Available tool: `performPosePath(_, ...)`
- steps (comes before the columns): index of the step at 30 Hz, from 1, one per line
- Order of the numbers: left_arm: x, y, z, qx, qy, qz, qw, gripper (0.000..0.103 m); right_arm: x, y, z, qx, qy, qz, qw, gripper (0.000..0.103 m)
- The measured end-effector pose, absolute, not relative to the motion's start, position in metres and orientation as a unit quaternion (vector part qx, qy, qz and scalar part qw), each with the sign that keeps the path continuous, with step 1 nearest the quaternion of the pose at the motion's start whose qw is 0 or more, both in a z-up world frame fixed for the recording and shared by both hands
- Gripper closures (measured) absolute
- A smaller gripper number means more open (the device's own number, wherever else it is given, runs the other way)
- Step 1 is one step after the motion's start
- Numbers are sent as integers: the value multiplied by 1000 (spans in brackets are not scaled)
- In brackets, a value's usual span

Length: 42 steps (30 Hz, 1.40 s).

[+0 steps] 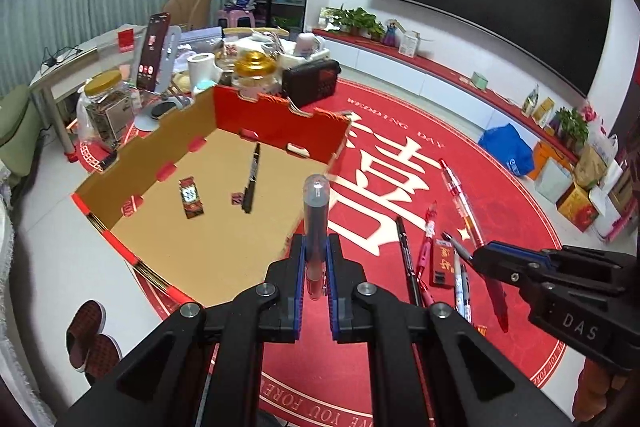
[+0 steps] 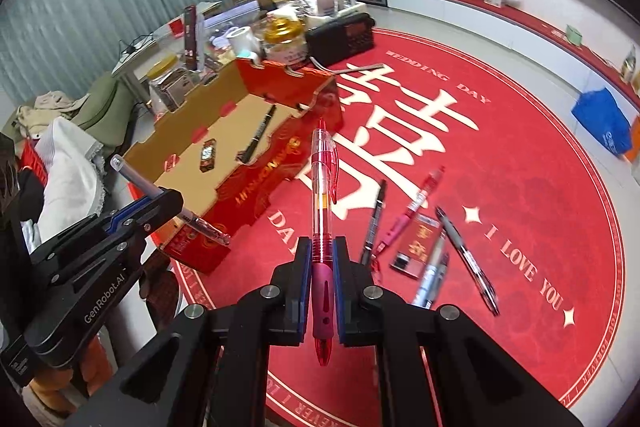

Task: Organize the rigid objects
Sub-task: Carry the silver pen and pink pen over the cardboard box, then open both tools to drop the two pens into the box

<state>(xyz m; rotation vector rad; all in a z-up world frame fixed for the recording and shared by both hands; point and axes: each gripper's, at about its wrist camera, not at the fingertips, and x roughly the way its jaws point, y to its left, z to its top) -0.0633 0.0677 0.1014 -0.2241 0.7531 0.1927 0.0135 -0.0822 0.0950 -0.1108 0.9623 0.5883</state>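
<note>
Fingers (image 1: 298,267) level, clamping pen (image 1: 316,219).

My left gripper (image 1: 315,259) squeezes a clear capped pen (image 1: 315,227) that points straight up the middle of the frame. Just past it, in the middle left, sits an open cardboard box (image 1: 224,239) with red walls. Inside lie a black pen (image 1: 252,179) and a small dark packet (image 1: 191,197), apart from each other. My right gripper (image 1: 480,259) pokes in from the lower right, over a bunch of pens (image 1: 440,247) lying on the red round rug (image 1: 520,195).
</note>
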Motion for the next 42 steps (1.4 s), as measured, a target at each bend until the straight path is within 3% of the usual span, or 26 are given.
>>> performPosePath(18, -45, 178, 115, -132, 327, 242, 904, 93, 45, 33, 104, -55, 439, 354, 824, 92)
performPosePath(42, 20, 207, 59, -127, 385, 249, 880, 93, 97, 88, 69, -63, 456, 326, 826, 92)
